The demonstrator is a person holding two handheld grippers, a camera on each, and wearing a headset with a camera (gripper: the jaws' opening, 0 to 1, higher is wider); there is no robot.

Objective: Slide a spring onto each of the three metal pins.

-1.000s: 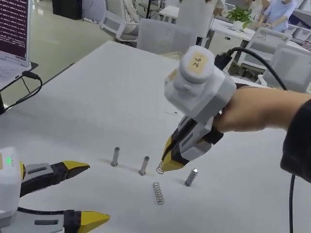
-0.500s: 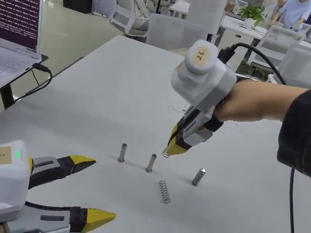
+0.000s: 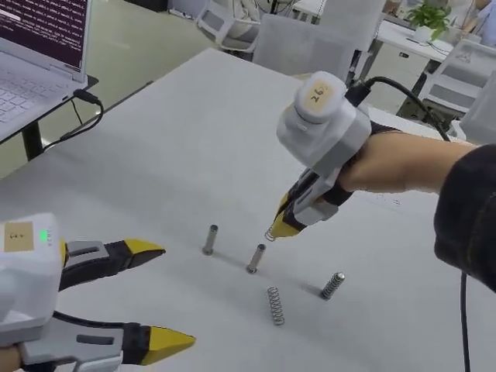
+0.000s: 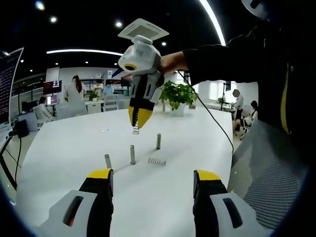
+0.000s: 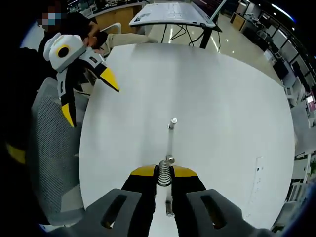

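Yellow-tipped, the right claw (image 3: 280, 227) is clenched on a spring (image 3: 270, 234) that hangs vertically just above and beyond the middle pin (image 3: 256, 258). Seen along the jaws in the right gripper view, coil and pin top nearly line up, presumably so it can drop straight on. The left claw (image 3: 159, 294) stands released, well short of the middle pin and out of the way.

Three pins stand on the white bench (image 3: 170, 155): the middle pin and left pin (image 3: 209, 239) bare, and the sprung pin (image 3: 332, 285) to its right already sleeved. There are three springs too: one sleeved, one gripped, and a loose spring (image 3: 274, 304) lying just in front of the middle pin.
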